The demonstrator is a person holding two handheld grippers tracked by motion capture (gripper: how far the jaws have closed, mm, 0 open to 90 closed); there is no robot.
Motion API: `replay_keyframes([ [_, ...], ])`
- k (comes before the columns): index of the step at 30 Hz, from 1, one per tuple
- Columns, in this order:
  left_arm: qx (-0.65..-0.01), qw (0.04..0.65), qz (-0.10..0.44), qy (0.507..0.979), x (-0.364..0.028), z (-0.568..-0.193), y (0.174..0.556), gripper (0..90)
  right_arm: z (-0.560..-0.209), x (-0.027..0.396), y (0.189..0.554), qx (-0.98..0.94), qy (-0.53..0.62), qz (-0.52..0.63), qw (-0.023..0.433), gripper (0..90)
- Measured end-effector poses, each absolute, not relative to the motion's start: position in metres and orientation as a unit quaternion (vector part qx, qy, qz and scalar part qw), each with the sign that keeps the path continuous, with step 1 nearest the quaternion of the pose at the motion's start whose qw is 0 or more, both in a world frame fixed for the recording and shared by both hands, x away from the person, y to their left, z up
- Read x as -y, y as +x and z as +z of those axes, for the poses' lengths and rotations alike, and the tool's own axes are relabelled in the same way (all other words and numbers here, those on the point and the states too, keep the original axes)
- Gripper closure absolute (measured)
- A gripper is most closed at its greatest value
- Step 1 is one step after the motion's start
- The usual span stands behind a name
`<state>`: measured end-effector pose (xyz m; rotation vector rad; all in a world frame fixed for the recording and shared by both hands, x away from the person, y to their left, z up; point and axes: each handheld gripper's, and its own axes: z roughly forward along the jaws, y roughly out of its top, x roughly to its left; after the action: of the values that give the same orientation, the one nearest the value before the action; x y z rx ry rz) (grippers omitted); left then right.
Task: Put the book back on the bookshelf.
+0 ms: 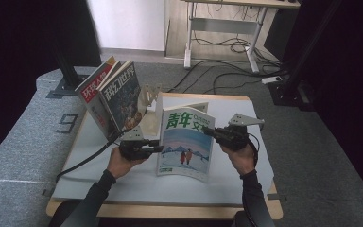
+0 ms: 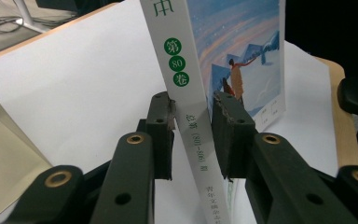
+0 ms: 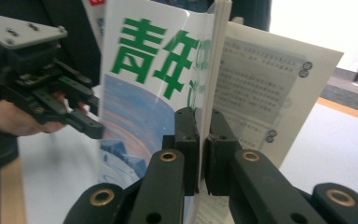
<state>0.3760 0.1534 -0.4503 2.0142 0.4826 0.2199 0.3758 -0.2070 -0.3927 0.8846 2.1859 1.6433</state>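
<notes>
Right gripper view: magazine held upright mid-table.
My right gripper (image 3: 202,140) pinches the white-and-green magazine's (image 3: 154,70) front cover; left gripper (image 2: 193,135) clamps its spine. I'd lift evenly, avoiding tearing the cover.

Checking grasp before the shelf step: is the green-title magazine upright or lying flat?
Upright. The magazine stands on the table, left gripper at its spine, right gripper shut on its open page edge.
</notes>
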Motion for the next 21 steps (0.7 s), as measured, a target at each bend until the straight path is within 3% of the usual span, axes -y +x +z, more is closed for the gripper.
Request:
replay_keyframes([
  [15, -0.168, 0.507, 0.085, 0.841, -0.160, -0.448, 0.362, 72.1, -0.392, 0.211, 0.367, -0.762, 0.296, 0.560, 0.136, 82.9],
  [21, -0.162, 0.514, 0.079, 0.839, -0.166, -0.449, 0.356, 73.7, -0.391, 0.208, 0.366, -0.767, 0.291, 0.552, 0.151, 72.4],
])
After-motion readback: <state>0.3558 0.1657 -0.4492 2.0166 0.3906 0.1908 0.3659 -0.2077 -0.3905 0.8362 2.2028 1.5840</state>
